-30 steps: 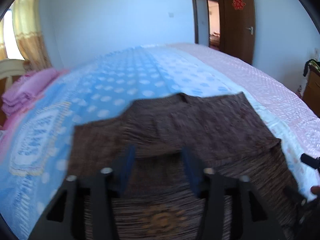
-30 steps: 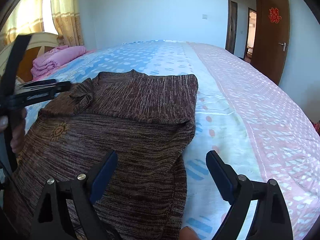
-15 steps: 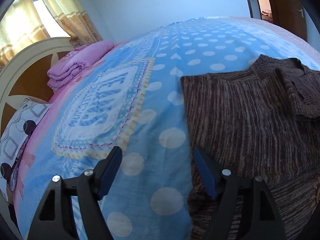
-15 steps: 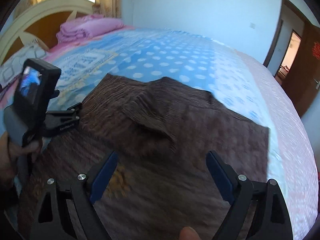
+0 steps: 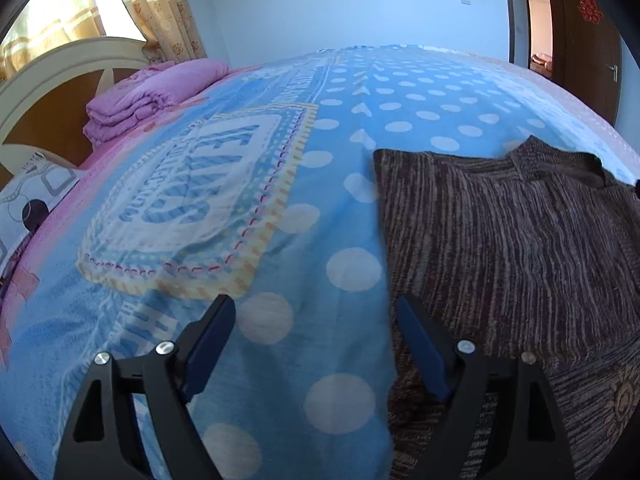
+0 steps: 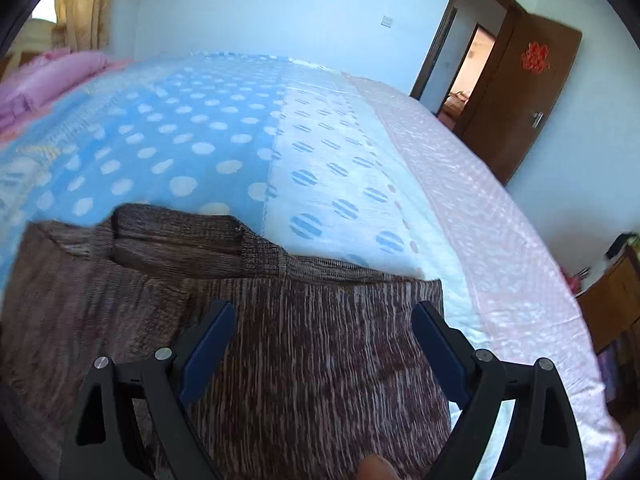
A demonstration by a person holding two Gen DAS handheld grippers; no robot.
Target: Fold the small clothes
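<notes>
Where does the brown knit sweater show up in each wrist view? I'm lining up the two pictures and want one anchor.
Left wrist view: the brown sweater fills the right side, its left edge running down to the open left tongs.
Right wrist view: the sweater fills the lower left and centre, under the open right tongs.
Shared landmark: the brown door with the red ornament, upper right in both.
</notes>
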